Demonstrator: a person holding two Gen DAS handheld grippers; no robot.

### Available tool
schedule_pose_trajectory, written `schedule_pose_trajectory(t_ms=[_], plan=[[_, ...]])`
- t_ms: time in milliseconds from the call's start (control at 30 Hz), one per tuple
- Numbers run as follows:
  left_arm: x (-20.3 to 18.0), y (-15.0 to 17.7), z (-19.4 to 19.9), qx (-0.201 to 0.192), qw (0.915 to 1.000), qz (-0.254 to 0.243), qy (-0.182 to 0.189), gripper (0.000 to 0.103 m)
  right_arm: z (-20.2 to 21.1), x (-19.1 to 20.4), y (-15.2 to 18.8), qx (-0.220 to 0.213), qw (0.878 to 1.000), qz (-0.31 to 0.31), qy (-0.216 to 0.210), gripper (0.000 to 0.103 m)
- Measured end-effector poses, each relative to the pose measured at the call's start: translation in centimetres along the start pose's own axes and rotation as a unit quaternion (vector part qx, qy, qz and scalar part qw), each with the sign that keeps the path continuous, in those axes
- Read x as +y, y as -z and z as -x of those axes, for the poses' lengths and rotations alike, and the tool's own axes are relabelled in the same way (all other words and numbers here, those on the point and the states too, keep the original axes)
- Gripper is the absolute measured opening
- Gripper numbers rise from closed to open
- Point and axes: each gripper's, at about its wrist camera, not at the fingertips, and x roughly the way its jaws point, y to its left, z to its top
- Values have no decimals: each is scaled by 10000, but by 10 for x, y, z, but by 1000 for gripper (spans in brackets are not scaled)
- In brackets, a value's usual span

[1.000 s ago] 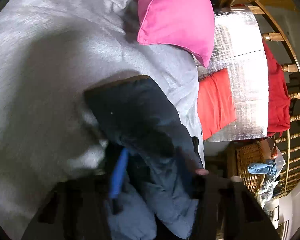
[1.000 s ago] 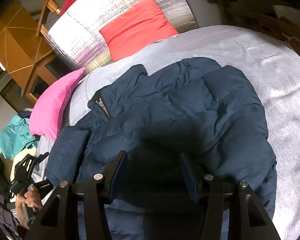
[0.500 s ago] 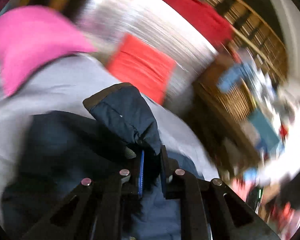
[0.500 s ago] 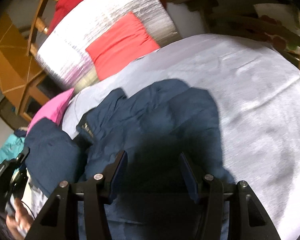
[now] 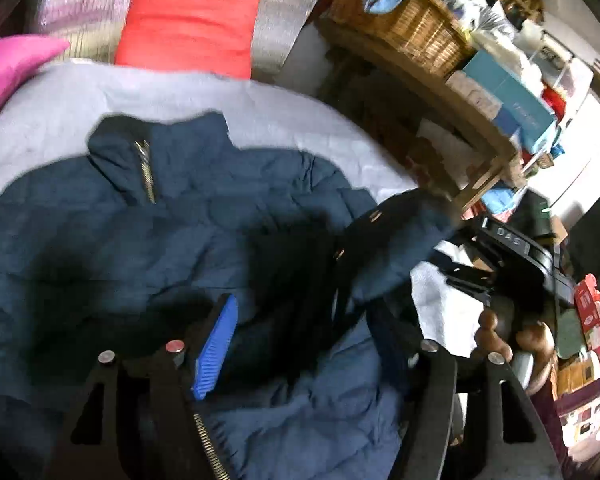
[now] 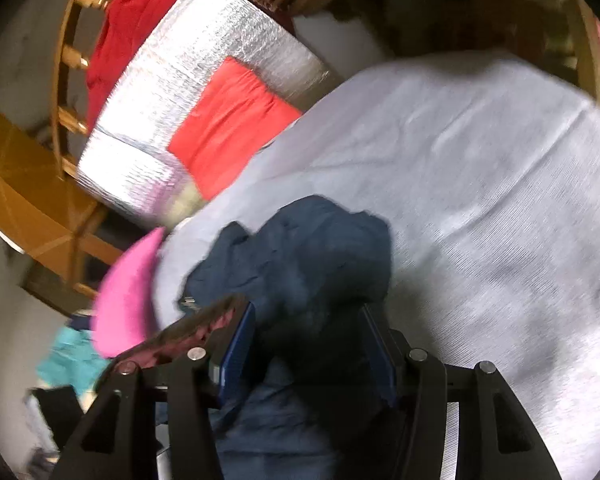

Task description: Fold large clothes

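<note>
A navy puffer jacket [image 5: 148, 248] lies on the grey bedsheet [image 5: 60, 96], collar and brass zip toward the pillows. My left gripper [image 5: 300, 312] hovers over its middle with the jaws opening. The blue left pad [image 5: 216, 348] is bare, and dark fabric drapes over the right finger. One sleeve [image 5: 400, 240] stretches right toward my right gripper [image 5: 512, 252]. In the right wrist view the right gripper [image 6: 308, 320] has bunched jacket cloth [image 6: 300, 252] filling the gap between both pads and raised off the sheet [image 6: 480, 168].
A pink pillow [image 5: 8, 64] and a red pillow [image 5: 188, 28] lean against a silver foil panel [image 6: 204, 76] at the head of the bed. A wicker basket [image 5: 412, 28], boxes and clutter fill the wooden shelves on the right. Wooden bedpost knobs [image 5: 492, 328] stand close by.
The left gripper, shut on a jacket fold half a second ago, has spread its jaws and swung right over the jacket. The right gripper has drawn its bunch of cloth along, baring more sheet.
</note>
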Motion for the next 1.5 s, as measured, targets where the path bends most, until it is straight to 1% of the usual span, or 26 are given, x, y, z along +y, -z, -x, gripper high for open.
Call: schedule_pose_trajectory(t_ms=[67, 133, 200, 233, 333, 367, 400, 500, 567, 600, 633, 667, 700, 733, 800, 867, 1000, 1067, 1100, 1233, 1267, 1367, 1400, 1433, 1467, 1500], plan=[[8, 4, 22, -209, 9998, -7, 66, 75, -1, -3, 1, 171, 9991, -202, -344, 57], [21, 4, 41, -388, 9991, 28, 191, 78, -1, -4, 2, 272, 9979, -308, -500, 57], [33, 4, 56, -536, 9984, 104, 161, 80, -5, -5, 5, 435, 9957, -447, -690, 62], [45, 3, 58, -595, 9980, 226, 17, 80, -7, -5, 6, 503, 9953, -464, -689, 65], [90, 4, 72, -694, 9928, 823, -523, 80, -14, -3, 10, 645, 9967, -327, -361, 65], [104, 5, 75, -701, 9892, 1014, -797, 80, -17, -2, 12, 728, 9965, -281, -314, 65], [123, 7, 78, -703, 9823, 1279, -1172, 80, -21, -1, 13, 825, 9960, -237, -265, 65], [160, 15, 82, -684, 9677, 1780, -1649, 80, -31, 0, 18, 927, 9957, -61, 9, 65], [176, 21, 77, -542, 9593, 2045, -1872, 80, -37, 2, 22, 1003, 9948, 84, 141, 65], [182, 24, 73, -425, 9557, 2142, -1975, 80, -42, 6, 25, 1089, 9937, 203, 180, 62], [187, 26, 69, -292, 9527, 2198, -2080, 80, -45, 8, 27, 1148, 9928, 278, 189, 53], [189, 28, 64, -193, 9509, 2212, -2156, 80, -50, 14, 32, 1249, 9910, 416, 220, 47], [188, 30, 59, -83, 9490, 2195, -2261, 80, -53, 20, 36, 1296, 9894, 573, 315, 37], [187, 30, 53, 1, 9474, 2132, -2388, 80, -54, 25, 40, 1290, 9883, 714, 381, 29], [184, 31, 50, 59, 9466, 2017, -2516, 80, -52, 34, 43, 1192, 9878, 920, 393, 20], [183, 32, 48, 64, 9463, 1956, -2574, 80, -44, 41, 42, 973, 9889, 1073, 341, 18], [177, 33, 48, 29, 9482, 1873, -2566, 80, -27, 58, 35, 113, 9885, 1470, 332, 18], [170, 34, 49, 7, 9469, 1773, -2683, 80, -33, 62, 30, -139, 9863, 1602, 364, 18], [169, 34, 48, 0, 9460, 1735, -2737, 80, -39, 62, 30, -151, 9846, 1682, 454, 18], [167, 35, 46, -51, 9427, 1606, -2924, 80, -71, 51, 27, 155, 9821, 1664, 866, 24], [165, 35, 47, -73, 9418, 1568, -2973, 80, -77, 45, 26, 308, 9837, 1533, 885, 25], [158, 33, 53, -196, 9369, 1420, -3188, 80, -72, 40, 20, 478, 9875, 1275, 789, 29], [157, 32, 55, -254, 9352, 1366, -3258, 80, -69, 40, 20, 511, 9877, 1259, 770, 40], [154, 31, 58, -326, 9336, 1308, -3320, 80, -64, 41, 20, 595, 9878, 1244, 726, 62], [152, 30, 61, -387, 9326, 1266, -3357, 80, -61, 41, 21, 662, 9876, 1249, 678, 68], [150, 29, 65, -452, 9317, 1227, -3388, 80, -57, 42, 23, 707, 9873, 1284, 620, 69]])
